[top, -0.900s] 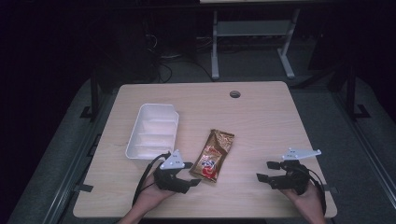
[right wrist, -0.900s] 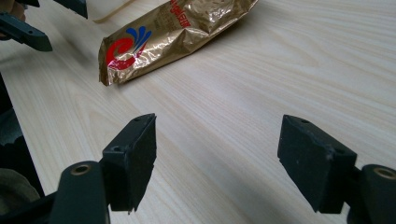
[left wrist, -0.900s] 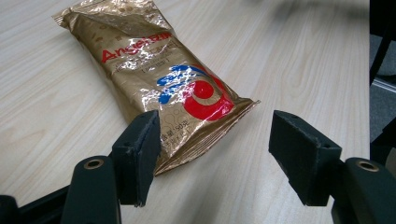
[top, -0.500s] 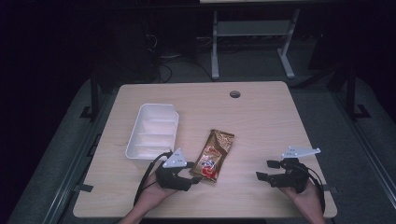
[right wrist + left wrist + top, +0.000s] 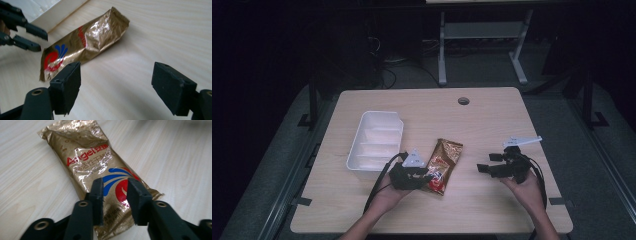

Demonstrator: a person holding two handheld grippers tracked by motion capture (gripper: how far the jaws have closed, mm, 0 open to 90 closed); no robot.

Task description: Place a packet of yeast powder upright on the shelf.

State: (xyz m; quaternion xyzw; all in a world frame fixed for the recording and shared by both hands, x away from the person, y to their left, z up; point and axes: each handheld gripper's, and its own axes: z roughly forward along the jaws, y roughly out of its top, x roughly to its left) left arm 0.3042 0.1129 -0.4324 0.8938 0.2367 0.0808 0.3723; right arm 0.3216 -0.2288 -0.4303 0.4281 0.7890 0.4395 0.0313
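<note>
Packet (image 5: 100, 170) lies flat on the table (image 5: 492, 115), its near end under the left gripper (image 5: 113, 195), whose fingers (image 5: 97, 195) stand slightly apart, not yet pinching. Best lower squarely and clamp the crimped edge. Right gripper (image 5: 116, 82) waits, fingers wide.

- Your left gripper (image 5: 424, 176): black, grey three-cornered plate, black cable.
- Your right gripper (image 5: 484, 169): black, same plate.
- Blocky black pads (image 5: 67, 85), brass-ringed pivot holes.
- Your forearms are bare.

1. We have moved our left gripper (image 5: 428, 175) right, up to the near end of the gold packet (image 5: 443, 158).
2. Its jaws now hang half-closed over the packet's near end.
</note>
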